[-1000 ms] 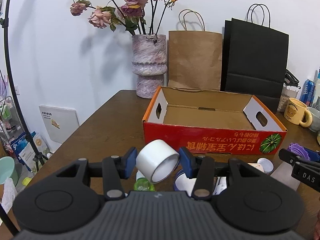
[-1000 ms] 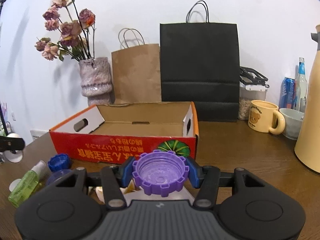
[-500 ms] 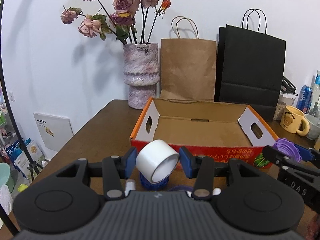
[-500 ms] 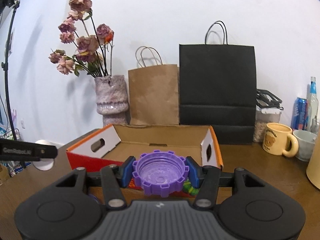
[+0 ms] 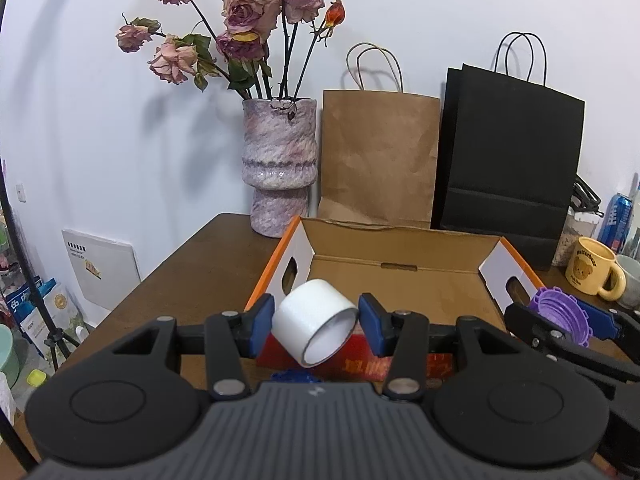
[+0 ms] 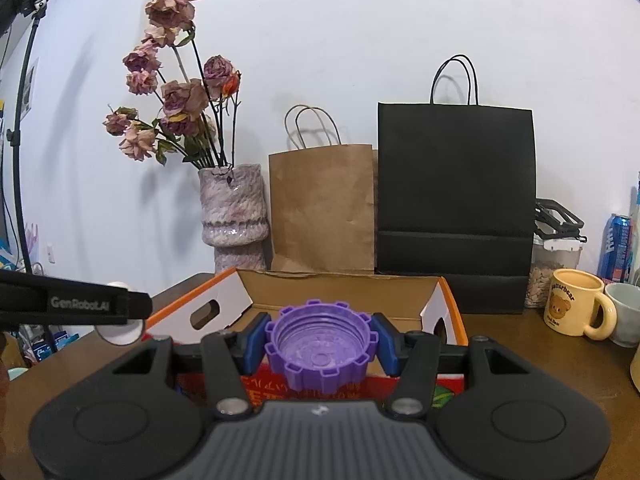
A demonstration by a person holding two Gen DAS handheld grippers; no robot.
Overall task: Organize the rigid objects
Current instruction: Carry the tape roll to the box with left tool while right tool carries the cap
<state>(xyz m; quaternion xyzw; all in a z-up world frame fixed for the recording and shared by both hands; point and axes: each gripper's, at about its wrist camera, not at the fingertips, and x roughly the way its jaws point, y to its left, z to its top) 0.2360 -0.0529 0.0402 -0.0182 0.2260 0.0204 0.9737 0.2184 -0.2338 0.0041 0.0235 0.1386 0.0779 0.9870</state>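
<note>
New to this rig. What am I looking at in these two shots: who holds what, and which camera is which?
No robot arm: a person carries a two-finger gripper in each hand, with a fisheye camera on each looking along its fingers. In the left view, the left gripper clamps a white tape roll. In the right view, the right gripper clamps a purple lid. Ahead on the brown table sits an open cardboard box. Behind it stand a vase, two paper bags and a yellow mug.

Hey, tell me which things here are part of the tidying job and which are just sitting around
Part of the job:
white tape roll in left gripper
purple cap in right gripper
cardboard box

Just sitting around:
vase
brown bag
black bag
yellow mug
</note>
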